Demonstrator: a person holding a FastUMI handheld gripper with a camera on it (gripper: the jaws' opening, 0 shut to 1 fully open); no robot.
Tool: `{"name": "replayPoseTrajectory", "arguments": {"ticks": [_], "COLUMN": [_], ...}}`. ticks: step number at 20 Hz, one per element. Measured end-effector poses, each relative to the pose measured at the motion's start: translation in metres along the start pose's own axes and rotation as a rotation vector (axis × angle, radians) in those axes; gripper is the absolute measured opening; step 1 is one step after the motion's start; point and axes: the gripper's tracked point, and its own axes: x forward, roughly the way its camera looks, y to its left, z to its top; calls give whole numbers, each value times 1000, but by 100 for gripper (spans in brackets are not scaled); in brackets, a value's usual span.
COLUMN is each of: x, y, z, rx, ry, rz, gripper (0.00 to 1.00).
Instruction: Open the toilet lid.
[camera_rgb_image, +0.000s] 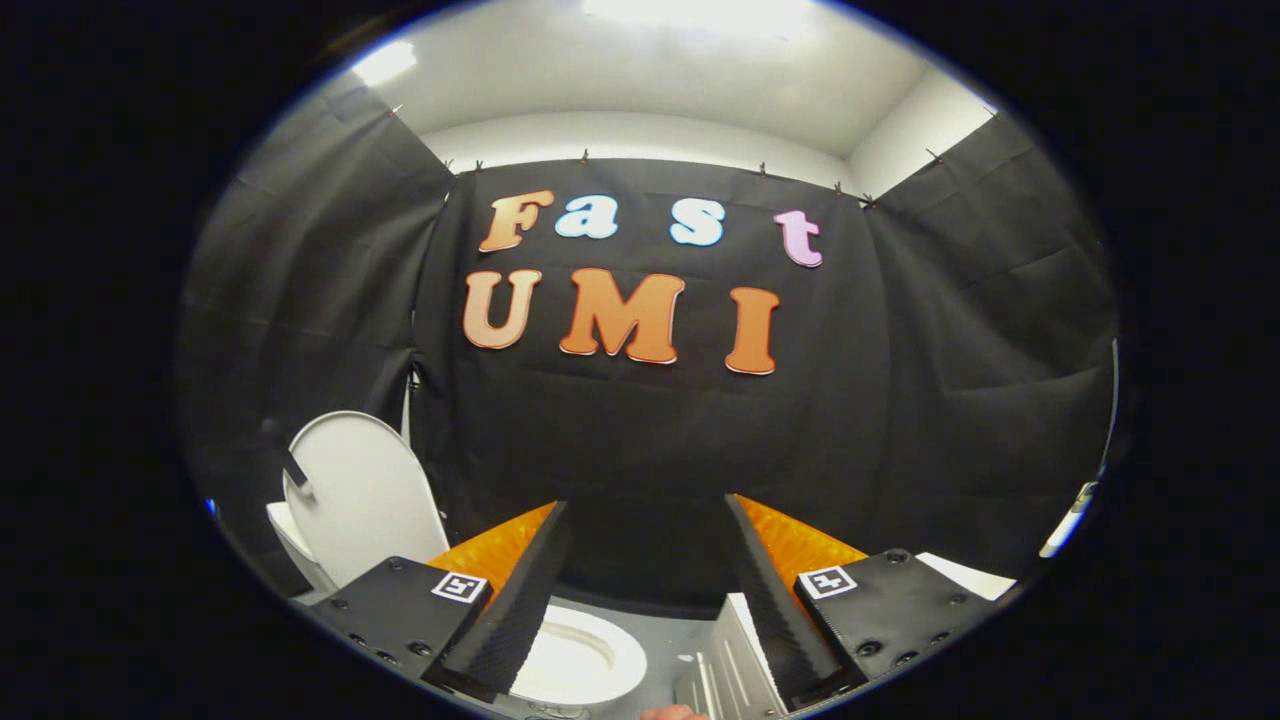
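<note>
- The toilet lid (362, 495) stands upright at about ten o'clock from the tool (648, 560), beyond its left finger and apart from it.
- The bowl (580, 662) lies open low between the fingers.
- The tool's fingers are spread apart, holding nothing.
- The lid looks already raised; little remains.

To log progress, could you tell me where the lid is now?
The lid stands raised against the booth wall, beyond the open fingers and behind the bowl.
</note>
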Motion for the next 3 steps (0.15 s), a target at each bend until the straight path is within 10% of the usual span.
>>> {"name": "replayPoseTrajectory", "arguments": {"ticks": [3], "x": [-10], "y": [-41], "z": [-24], "rx": [9], "ry": [1], "rz": [-105], "gripper": [97]}}
